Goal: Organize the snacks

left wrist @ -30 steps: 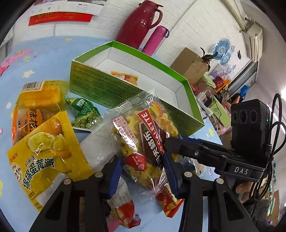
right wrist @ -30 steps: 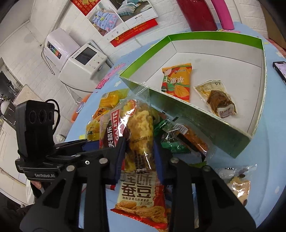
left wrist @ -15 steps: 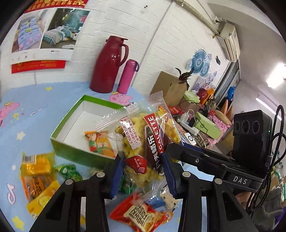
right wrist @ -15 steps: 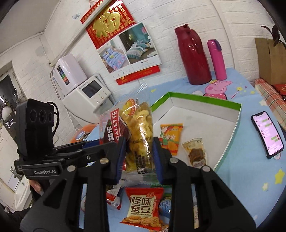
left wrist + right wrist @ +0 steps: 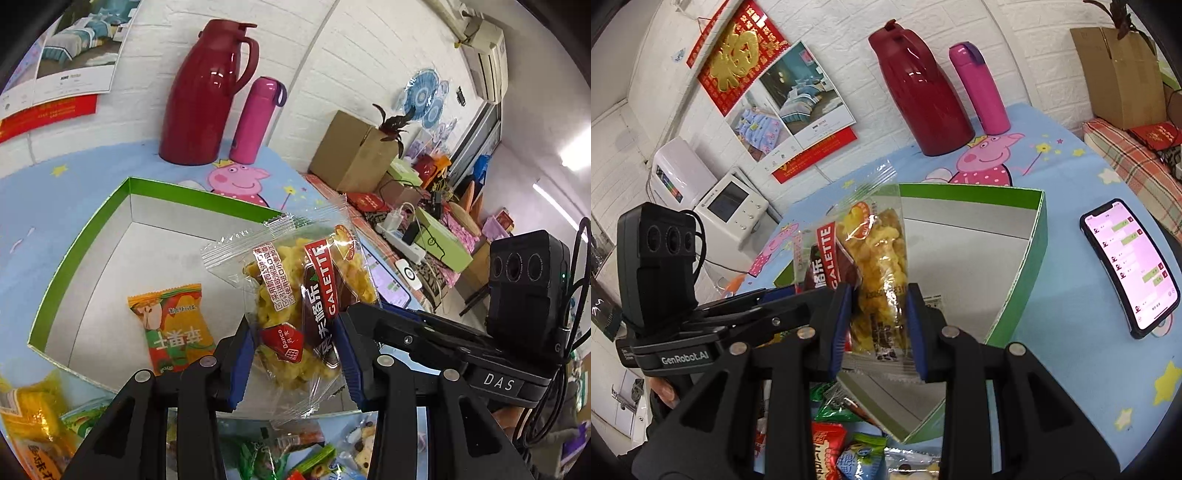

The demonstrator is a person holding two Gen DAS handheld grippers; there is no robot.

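Observation:
A clear Galette bag of yellow snacks [image 5: 306,306] hangs over the green box with a white inside [image 5: 74,251]. My left gripper [image 5: 295,350] is shut on the bag's lower part. My right gripper [image 5: 879,317] is shut on the same Galette bag [image 5: 879,251] from the other side, above the green box [image 5: 1038,236]. An orange snack packet [image 5: 173,325] lies flat inside the box. Each gripper's black body shows in the other's view, reaching in from the side.
Loose snack packets lie in front of the box: a yellow one [image 5: 33,417] and a red one [image 5: 827,450]. A phone [image 5: 1130,266] lies right of the box. Behind it stand a red jug [image 5: 207,92] and a pink bottle [image 5: 255,122].
Both grippers have lifted the Galette bag off the snack pile and carried it forward, so it now hangs over the box's inside.

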